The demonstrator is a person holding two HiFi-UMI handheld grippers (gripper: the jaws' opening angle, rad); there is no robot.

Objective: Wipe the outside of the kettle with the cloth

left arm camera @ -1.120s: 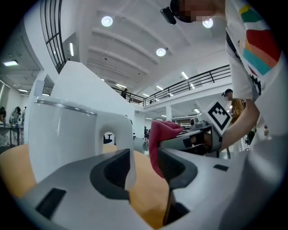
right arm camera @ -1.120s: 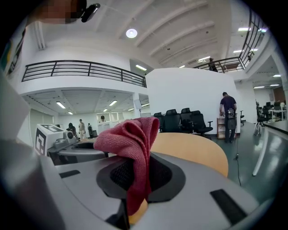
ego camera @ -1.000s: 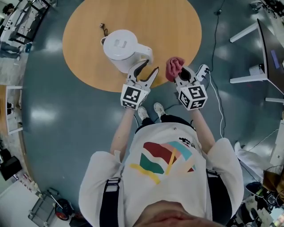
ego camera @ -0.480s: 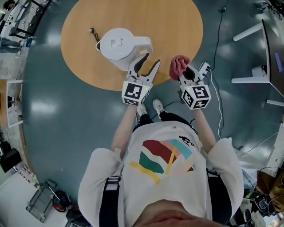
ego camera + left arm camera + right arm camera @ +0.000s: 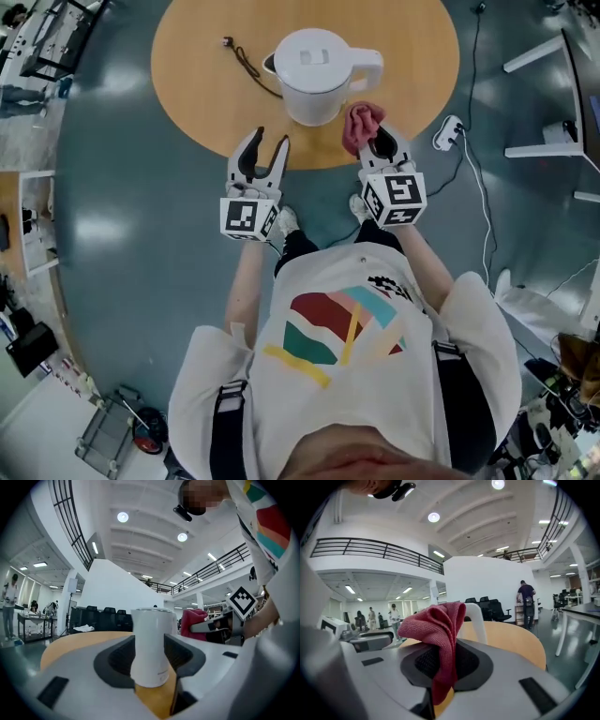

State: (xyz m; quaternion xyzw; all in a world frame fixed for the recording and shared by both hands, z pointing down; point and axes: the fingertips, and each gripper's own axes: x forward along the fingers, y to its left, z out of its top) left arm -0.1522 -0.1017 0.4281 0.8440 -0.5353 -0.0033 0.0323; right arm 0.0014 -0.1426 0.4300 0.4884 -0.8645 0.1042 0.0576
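Clenching right gripper [image 5: 375,142]: holds cloth [image 5: 359,125], kettle [image 5: 317,77] just ahead.
Left gripper [image 5: 270,139]: jaws apart, empty, kettle ahead, untouched.

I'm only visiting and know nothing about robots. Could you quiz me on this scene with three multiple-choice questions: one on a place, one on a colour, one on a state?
1. Where does the kettle stand?
A. On the floor
B. On the round wooden table
C. On a chair

2. What colour is the cloth?
A. Blue
B. White
C. Red

3. How is the left gripper?
A. Open, holding nothing
B. Shut on the cloth
C. Shut on the kettle's handle

Answers:
1 B: the head view shows it on the tabletop.
2 C: the red cloth hangs from the right gripper's shut jaws.
3 A: its jaws stand apart, short of the kettle.
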